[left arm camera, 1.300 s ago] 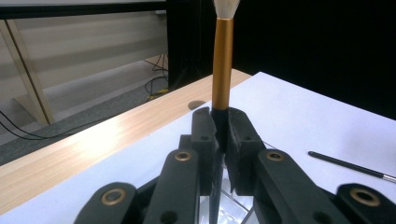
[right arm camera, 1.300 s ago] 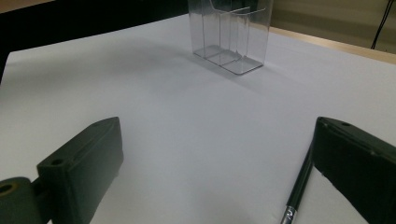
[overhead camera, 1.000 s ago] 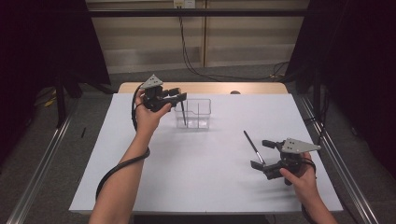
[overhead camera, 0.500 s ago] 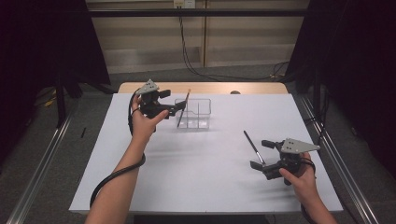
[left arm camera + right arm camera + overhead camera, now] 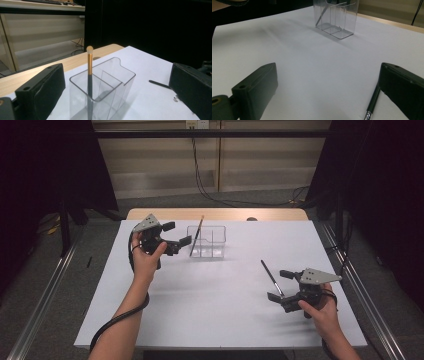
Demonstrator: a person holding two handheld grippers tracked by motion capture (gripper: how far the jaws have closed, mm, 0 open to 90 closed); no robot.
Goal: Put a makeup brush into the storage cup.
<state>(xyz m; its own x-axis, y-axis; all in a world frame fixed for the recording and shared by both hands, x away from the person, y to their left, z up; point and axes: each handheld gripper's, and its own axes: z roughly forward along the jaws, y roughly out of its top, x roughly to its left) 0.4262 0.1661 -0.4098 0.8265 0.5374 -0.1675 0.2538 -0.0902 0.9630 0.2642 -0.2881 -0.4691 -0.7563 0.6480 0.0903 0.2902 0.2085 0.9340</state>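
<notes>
A clear box (image 5: 206, 241) with inner dividers stands toward the 12 o'clock end of the white table (image 5: 220, 320), and a brush (image 5: 196, 236) with an orange handle and pale tip leans in its compartment at the 9 o'clock side, tip up and tilted toward 1 o'clock. The left tongs (image 5: 176, 236) sit just beside the box at its 9 o'clock side, spread wide with nothing between them; in the left gripper view the brush stands free between the two black jaws, touching neither. The right tongs (image 5: 279, 285) rest low at about 4 o'clock on the table, also spread, with a second, dark brush (image 5: 270, 277) lying flat on the sheet, its near end just beside one jaw; whether that jaw touches it I cannot tell. My reading is that the step in hand is gathering brushes into the box, with the left hand's brush already in. To do it well, the left tongs should draw away level toward 9 o'clock, so a jaw does not clip the leaning handle or nudge the light box. The right tongs need to settle over the dark brush's middle, square across it, and close gently, since a thin handle on a smooth sheet may roll or skid. The middle of the table between the hands is bare, giving a free path toward the box; the edge at 3 o'clock lies near the right hand (image 5: 322, 312), so swings outward have little room.
</notes>
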